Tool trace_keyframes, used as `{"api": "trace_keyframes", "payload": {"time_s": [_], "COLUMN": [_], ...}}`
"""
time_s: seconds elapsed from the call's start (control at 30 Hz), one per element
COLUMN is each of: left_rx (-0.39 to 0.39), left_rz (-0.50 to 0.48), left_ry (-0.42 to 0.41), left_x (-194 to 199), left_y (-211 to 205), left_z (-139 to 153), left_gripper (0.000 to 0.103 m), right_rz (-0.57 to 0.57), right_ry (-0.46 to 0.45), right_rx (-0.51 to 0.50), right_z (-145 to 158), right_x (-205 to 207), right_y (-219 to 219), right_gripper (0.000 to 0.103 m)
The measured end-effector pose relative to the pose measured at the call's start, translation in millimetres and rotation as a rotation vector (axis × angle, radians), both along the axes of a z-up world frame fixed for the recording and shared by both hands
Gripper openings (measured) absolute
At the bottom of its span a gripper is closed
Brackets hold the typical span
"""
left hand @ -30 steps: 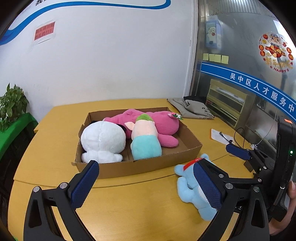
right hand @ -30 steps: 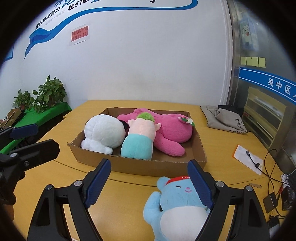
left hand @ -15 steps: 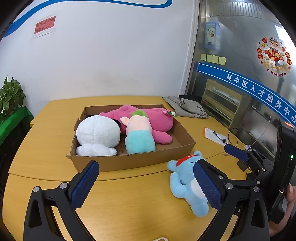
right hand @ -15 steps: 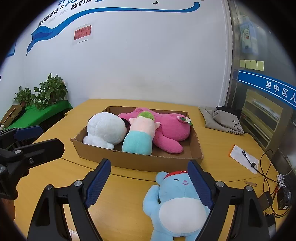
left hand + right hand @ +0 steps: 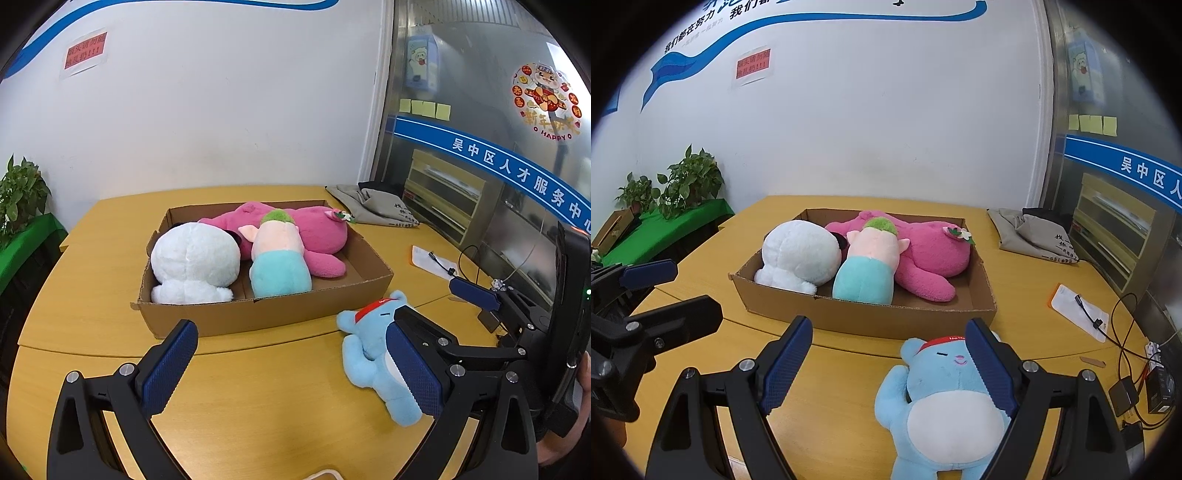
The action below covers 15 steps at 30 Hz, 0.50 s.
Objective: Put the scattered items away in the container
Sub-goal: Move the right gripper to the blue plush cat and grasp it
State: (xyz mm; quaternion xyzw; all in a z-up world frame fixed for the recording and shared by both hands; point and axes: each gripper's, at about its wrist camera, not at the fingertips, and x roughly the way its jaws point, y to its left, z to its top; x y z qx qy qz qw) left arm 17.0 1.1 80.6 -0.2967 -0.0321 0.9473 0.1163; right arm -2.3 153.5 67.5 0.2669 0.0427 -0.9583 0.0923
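The wooden counter carries everything here. On it sits a shallow cardboard box, its long side facing both cameras. Inside the box lie three plush toys: a pink toy stretched along the far wall, a white toy at the left end, and a teal-and-peach toy with a green tuft lying between them, partly over the pink one.

A blue toy with a red cap lies face up on the counter, outside the box, just beside its near right corner.

The right claw hovers above the counter in front of the box with its jaws spread wide and nothing clamped; its right finger stands over the blue toy's head, and whether it touches the plush I cannot tell. The left claw is likewise wide open and empty, to the left of the blue toy, near the box's front wall.

A grey bag rests on the far right of the counter, and a white pouch with a cable lies at the right edge. Potted plants stand on a green shelf at the left.
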Motion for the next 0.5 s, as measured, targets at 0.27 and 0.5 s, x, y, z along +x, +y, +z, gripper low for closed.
{"api": "trace_keyframes", "payload": {"time_s": [0.27, 0.5], "left_rx": [0.009, 0.001], "left_rz": [-0.002, -0.013], "left_ry": [-0.009, -0.013], "left_x": [-3.5, -6.3], "left_y": [0.5, 6.5], "left_z": [-2.2, -1.2], "left_gripper": [0.103, 0.103], "right_rz": [-0.002, -0.006], "right_ry": [-0.004, -0.01], "right_rx": [-0.005, -0.018], "right_z": [-1.4, -3.9], "right_x": [0.0, -2.9], "right_y": [2.6, 8.1], "right_gripper": [0.085, 0.085]}}
